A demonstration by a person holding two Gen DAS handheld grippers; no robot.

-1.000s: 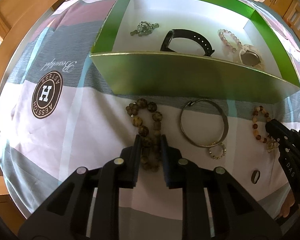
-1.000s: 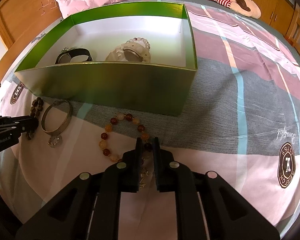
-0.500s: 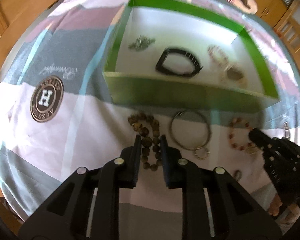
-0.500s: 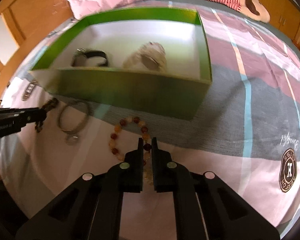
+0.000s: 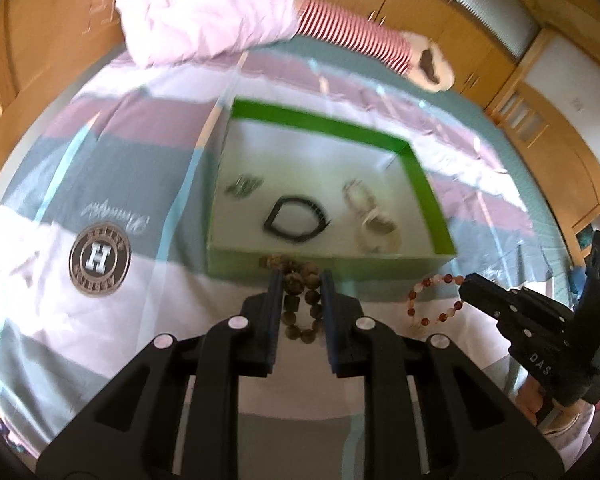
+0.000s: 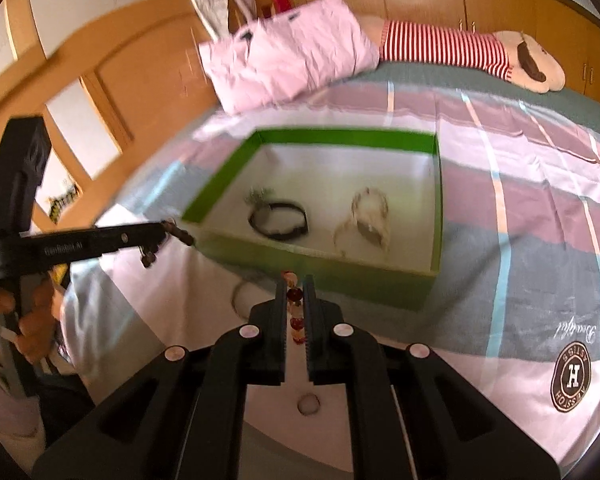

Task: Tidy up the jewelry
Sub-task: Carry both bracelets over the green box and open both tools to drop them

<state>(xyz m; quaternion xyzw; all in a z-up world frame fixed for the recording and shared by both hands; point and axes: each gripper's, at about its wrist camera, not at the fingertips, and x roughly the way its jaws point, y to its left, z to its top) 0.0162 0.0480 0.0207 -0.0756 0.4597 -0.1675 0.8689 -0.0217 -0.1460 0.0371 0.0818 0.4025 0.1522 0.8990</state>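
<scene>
You had the left tongs (image 5: 299,280) pinching the dark brown wooden bead bracelet (image 5: 300,300), lifted off the striped bedsheet (image 5: 140,320) just short of the green cardboard box (image 5: 332,268). The right tongs (image 6: 296,284) were clamped on the red and amber bead bracelet (image 6: 296,320), its loop dangling free. From there the job called for carrying each one clear over the near wall before letting go, and setting them down apart from the black wristband (image 5: 294,220) and the pale bracelets (image 5: 374,220) already inside. A small ring (image 6: 308,404) lay on the sheet below.
</scene>
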